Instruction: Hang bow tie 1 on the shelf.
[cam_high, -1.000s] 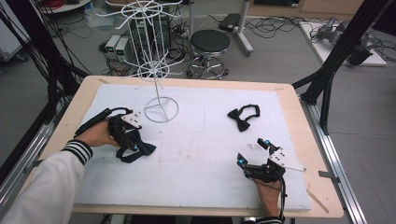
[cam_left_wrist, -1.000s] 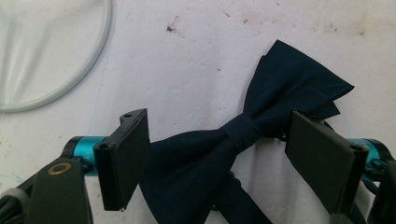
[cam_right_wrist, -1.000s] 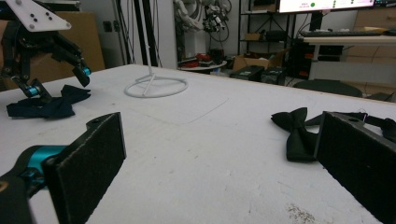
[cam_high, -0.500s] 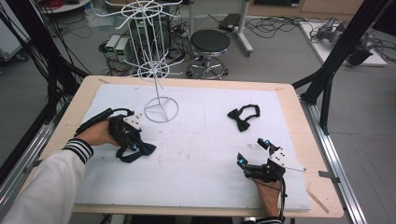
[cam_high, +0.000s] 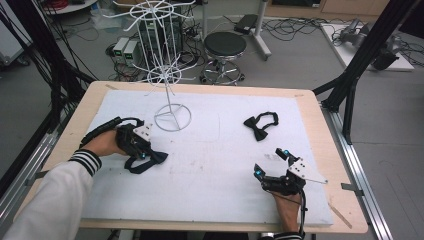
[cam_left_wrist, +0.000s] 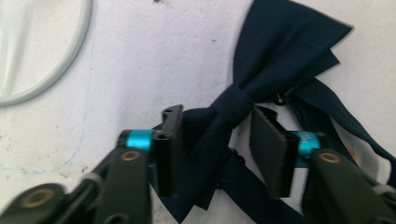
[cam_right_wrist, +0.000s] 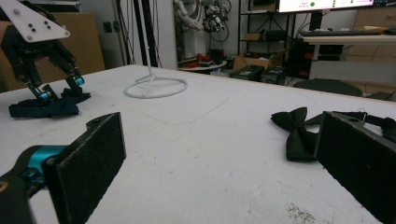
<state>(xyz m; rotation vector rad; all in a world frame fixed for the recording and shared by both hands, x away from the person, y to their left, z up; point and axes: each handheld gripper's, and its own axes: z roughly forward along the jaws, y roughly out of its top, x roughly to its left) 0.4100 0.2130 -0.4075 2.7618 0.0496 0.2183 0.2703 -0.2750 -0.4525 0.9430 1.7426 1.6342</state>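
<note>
Between my left gripper's (cam_left_wrist: 215, 147) pads (cam_left_wrist: 268, 149) sits the knot of the navy bow tie (cam_left_wrist: 280, 60), flat on the white mat (cam_high: 220, 165) near the wire rack's (cam_high: 172, 117) base ring. Jaws have just been closing; gaps remain at both pads, so nothing gripped yet. Step, as I judge it: pickup. Next: finish the squeeze, then lift. Right gripper (cam_high: 272, 162) rests wide open, empty; black bow tie (cam_high: 260, 125) lies beyond it.

A white mat (cam_high: 210, 185) covers the table (cam_high: 320, 117). A wire display rack (cam_high: 167, 75) stands at its far left. Just in front of the rack lies one bow tie (cam_high: 147, 161); a second bow tie (cam_high: 260, 125) lies well apart, toward the far right.
</note>
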